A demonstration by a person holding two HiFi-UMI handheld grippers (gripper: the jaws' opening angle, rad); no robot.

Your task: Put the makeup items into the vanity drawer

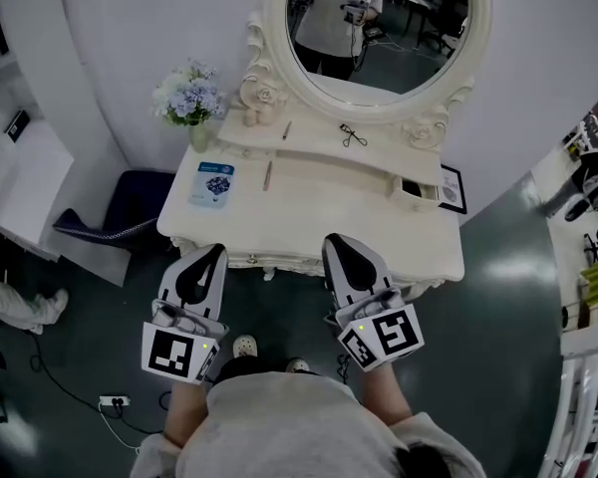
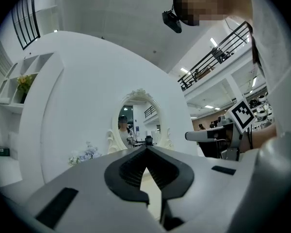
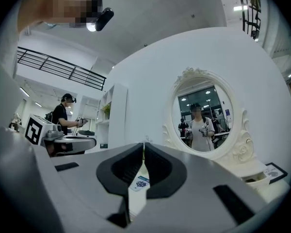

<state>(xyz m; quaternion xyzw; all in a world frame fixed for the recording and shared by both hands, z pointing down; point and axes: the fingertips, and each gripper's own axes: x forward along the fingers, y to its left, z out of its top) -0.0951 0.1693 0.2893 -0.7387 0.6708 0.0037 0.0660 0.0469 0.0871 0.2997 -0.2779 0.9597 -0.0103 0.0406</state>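
Vanity [image 1: 309, 229]: cream table; makeup items lie loose on its top and shelf.
Left gripper [image 1: 215, 255]: jaws closed, nothing held, at the front edge.
Right gripper [image 1: 335, 243]: tips together, empty.
Drawer [image 1: 419, 191]: small, at the right of the shelf, seemingly open.
Sachet [image 1: 215, 183]: blue, flat on the top's left side; likely light, floppy, slick; take by an edge.
Curler [image 1: 354, 135]: on the shelf; apparently stiff metal; grip the handles.
Pencil [image 1: 268, 175]: thin, may roll; pinch mid-length.
Writing: sachet print too small to read.
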